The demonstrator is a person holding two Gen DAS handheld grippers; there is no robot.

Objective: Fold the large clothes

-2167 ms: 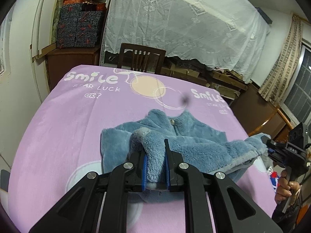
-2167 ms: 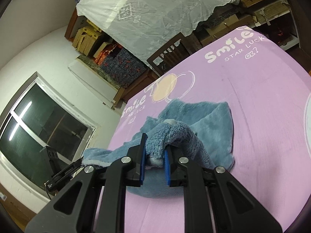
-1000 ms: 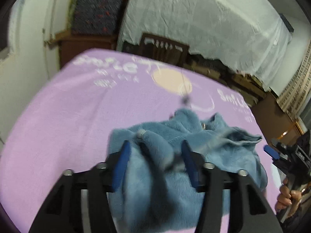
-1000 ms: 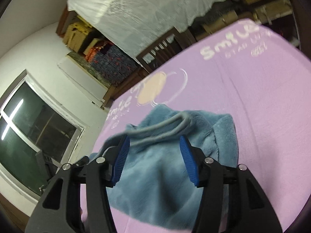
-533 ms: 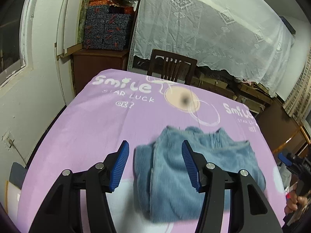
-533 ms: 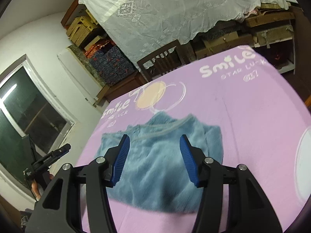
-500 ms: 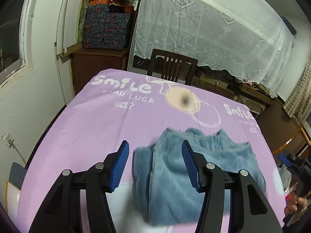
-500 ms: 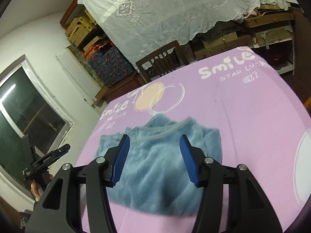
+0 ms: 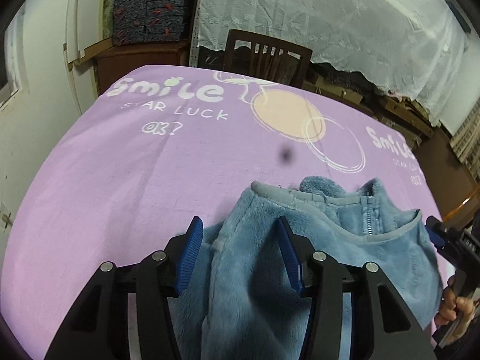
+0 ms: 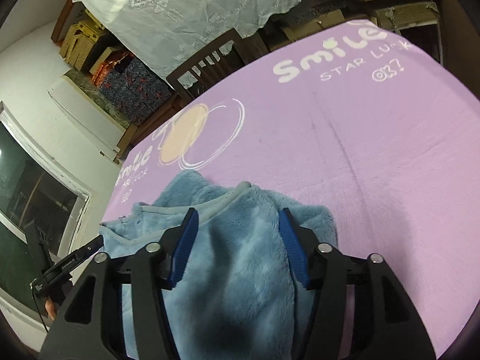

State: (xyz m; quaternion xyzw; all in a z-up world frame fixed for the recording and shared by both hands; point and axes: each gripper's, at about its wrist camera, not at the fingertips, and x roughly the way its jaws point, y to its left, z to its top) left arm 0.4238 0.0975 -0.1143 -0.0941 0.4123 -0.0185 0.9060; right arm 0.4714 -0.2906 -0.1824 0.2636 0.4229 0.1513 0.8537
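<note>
A fluffy blue fleece jacket (image 9: 327, 240) with a grey trim and a front zip lies folded on the purple blanket (image 9: 120, 165). My left gripper (image 9: 240, 240) is open and hovers low over the jacket's left part, its blue pads wide apart. In the right wrist view the same jacket (image 10: 240, 240) fills the space under my right gripper (image 10: 237, 234), which is open too, holding nothing. The right gripper (image 9: 450, 243) also shows at the left wrist view's right edge, with a hand on its handle.
The blanket (image 10: 375, 150) carries white "Smile Star Luck" print and a peach circle. A dark wooden chair (image 9: 264, 57) stands behind the far edge, under a white lace cover (image 9: 330, 15). Patterned boxes (image 9: 150, 6) stack on a cabinet at the back left. A window (image 10: 27, 204) is on the left.
Both grippers let go of the jacket's fleece and opened, pulled back, and have now come down close over the folded jacket. The jacket lies flatter than before.
</note>
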